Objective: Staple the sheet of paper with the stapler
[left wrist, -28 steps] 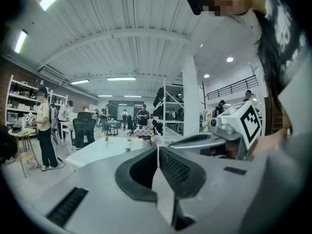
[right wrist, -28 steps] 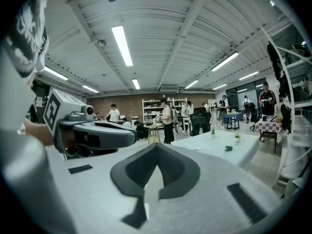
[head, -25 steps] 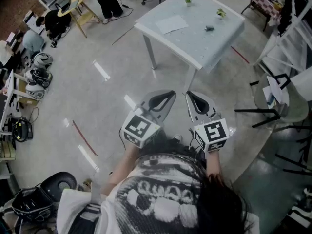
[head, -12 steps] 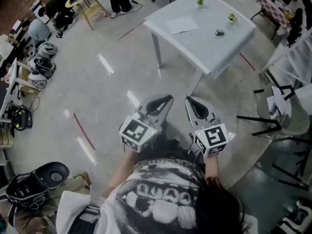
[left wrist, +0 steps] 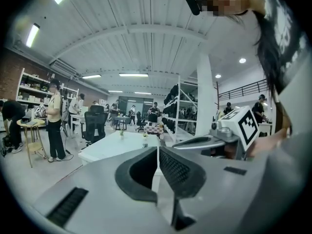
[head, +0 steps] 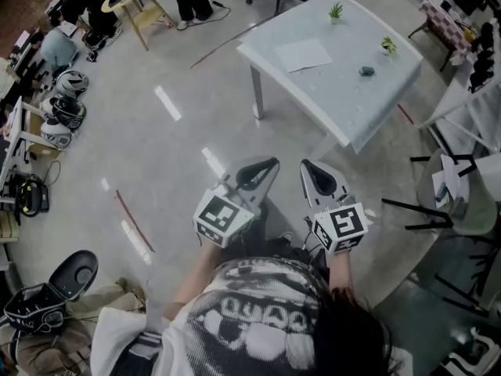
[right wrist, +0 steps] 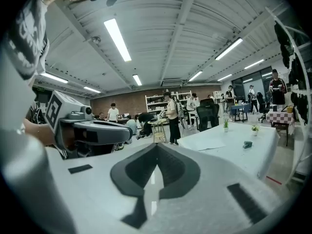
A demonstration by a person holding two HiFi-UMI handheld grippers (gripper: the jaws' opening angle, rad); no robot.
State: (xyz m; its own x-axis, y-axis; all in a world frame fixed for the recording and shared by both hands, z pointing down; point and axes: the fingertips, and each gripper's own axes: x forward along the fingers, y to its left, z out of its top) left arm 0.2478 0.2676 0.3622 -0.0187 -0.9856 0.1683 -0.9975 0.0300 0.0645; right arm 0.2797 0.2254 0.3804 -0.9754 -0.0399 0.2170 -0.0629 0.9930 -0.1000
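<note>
- Ahead, well apart from left gripper (head: pixel 272 164) and right gripper (head: pixel 307 166): paper (head: pixel 304 55), stapler (head: pixel 366 71), on table (head: pixel 333 92).
- Left gripper: jaws together, empty.
- Right gripper: likewise.

The table (head: pixel 337 92) stands in the upper right of the head view. On it, the sheet of paper (head: pixel 304 54) lies toward the left. The stapler (head: pixel 366 71) lies to the right of the paper, apart from it. A small plant (head: pixel 336 11) stands behind the paper, near the far edge. A second plant (head: pixel 388 45) stands just behind the stapler. The left gripper (head: pixel 270 163) and the right gripper (head: pixel 307 165) sit side by side in the lower middle, well before the table. Helmets (head: pixel 69 82) lie on the floor at the left edge.
</note>
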